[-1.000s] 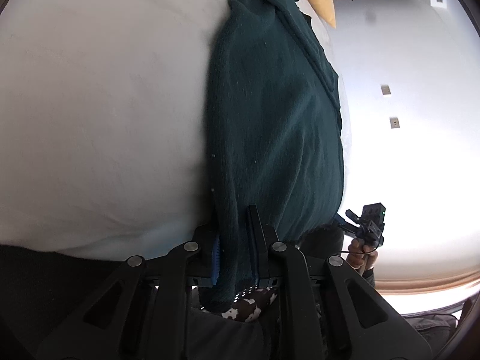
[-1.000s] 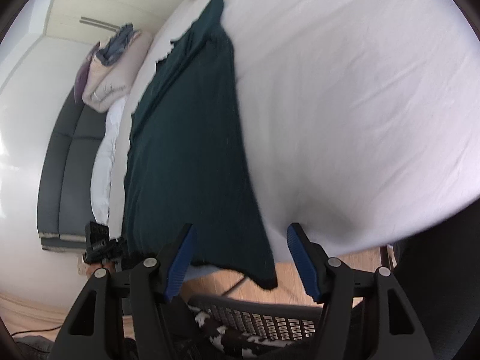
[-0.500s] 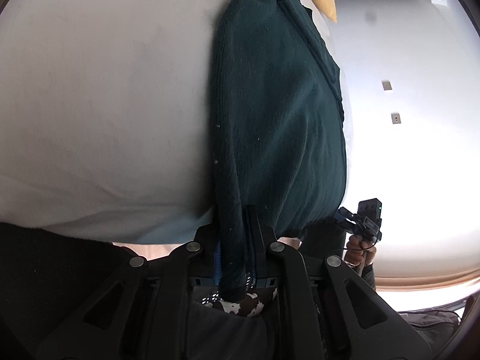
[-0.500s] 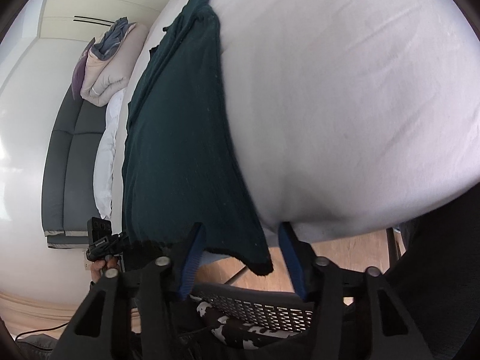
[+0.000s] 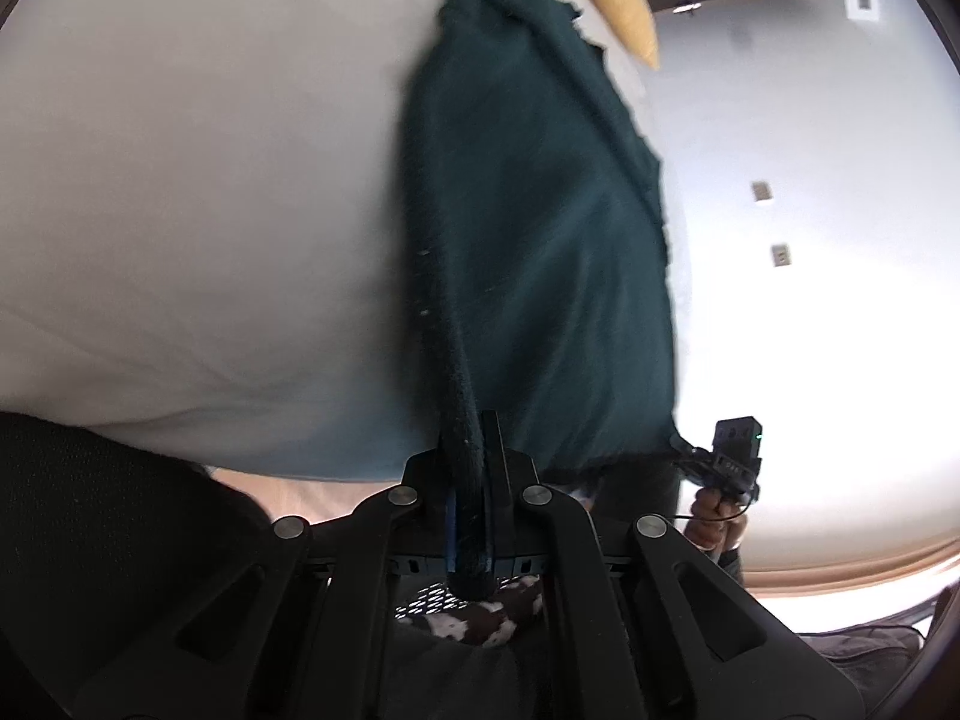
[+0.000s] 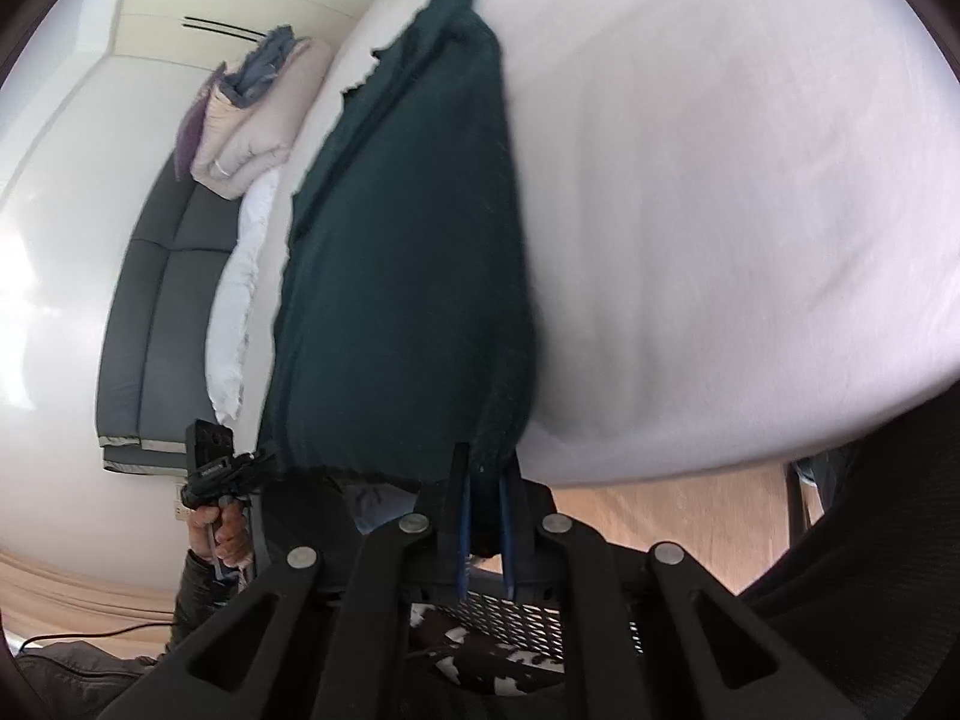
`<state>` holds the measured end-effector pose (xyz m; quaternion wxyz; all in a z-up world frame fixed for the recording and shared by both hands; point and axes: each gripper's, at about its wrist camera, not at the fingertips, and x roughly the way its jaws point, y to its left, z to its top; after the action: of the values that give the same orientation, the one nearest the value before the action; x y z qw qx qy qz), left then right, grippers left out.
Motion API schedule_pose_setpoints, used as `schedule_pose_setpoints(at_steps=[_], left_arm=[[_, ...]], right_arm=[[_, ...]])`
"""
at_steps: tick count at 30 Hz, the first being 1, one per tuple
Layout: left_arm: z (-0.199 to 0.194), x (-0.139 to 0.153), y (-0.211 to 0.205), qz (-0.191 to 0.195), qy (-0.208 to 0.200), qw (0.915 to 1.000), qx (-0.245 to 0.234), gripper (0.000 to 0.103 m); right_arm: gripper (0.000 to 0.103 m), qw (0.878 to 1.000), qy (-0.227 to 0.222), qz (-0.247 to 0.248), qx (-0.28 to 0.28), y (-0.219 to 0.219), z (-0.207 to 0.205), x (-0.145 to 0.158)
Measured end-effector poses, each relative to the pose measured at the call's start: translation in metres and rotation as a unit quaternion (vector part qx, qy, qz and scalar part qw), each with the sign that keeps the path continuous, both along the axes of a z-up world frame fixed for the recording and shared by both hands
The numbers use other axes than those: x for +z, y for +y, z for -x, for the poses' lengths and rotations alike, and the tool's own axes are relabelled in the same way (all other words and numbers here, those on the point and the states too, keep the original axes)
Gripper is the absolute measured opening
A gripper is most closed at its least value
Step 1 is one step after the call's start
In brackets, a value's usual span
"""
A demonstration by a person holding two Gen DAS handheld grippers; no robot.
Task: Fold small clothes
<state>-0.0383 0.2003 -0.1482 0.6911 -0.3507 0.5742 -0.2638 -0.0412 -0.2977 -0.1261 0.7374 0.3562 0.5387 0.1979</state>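
A dark teal knitted garment [image 5: 540, 240] lies lengthwise on the white bed sheet [image 5: 210, 180], its near hem hanging over the bed's edge. My left gripper [image 5: 471, 438] is closing, pads pressed on the garment's left hem corner, which is bunched between them. In the right wrist view the same garment [image 6: 408, 240] runs away from me, and my right gripper [image 6: 487, 468] is closing with its blue pads squeezing the right hem corner. Each gripper also shows in the other's view, held in a hand at the hem's far corner.
A yellow pillow [image 5: 618, 18] lies at the bed's far end. A pile of folded bedding [image 6: 258, 108] sits on a grey sofa [image 6: 156, 300] to the left. Below the grippers are a black mesh surface [image 6: 528, 612], a black-and-white patterned cloth [image 5: 480, 618] and wood floor [image 6: 678, 510].
The right gripper's jaws went from wide apart around the hem corner to shut on it. The left gripper's jaws tightened on their corner. The hem is drawn slightly taut.
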Motion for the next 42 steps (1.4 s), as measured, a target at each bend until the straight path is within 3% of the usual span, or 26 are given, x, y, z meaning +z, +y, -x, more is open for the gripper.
schedule_pose_setpoints(at_steps=[7,17,30,42], left_arm=[[-0.002,0.037,0.004,0.032,-0.043,0.9983,0.019,0.003],[-0.013,0.070,0.007,0.076,-0.081,0.9931,0.039,0.003],[-0.085,0.103,0.014,0.100,-0.115,0.9850,0.081,0.003],[-0.150,0.112,0.013,0.099,-0.117,0.9830,0.101,0.003]], right_arm=[[0.009,0.997,-0.060,-0.038,-0.014,-0.003,-0.010,0.037],[0.009,0.992,-0.100,-0.077,-0.030,0.001,-0.028,0.059],[0.009,0.983,-0.139,-0.093,-0.071,-0.005,-0.095,0.094],[0.009,0.981,-0.142,-0.094,-0.089,-0.010,-0.150,0.093]])
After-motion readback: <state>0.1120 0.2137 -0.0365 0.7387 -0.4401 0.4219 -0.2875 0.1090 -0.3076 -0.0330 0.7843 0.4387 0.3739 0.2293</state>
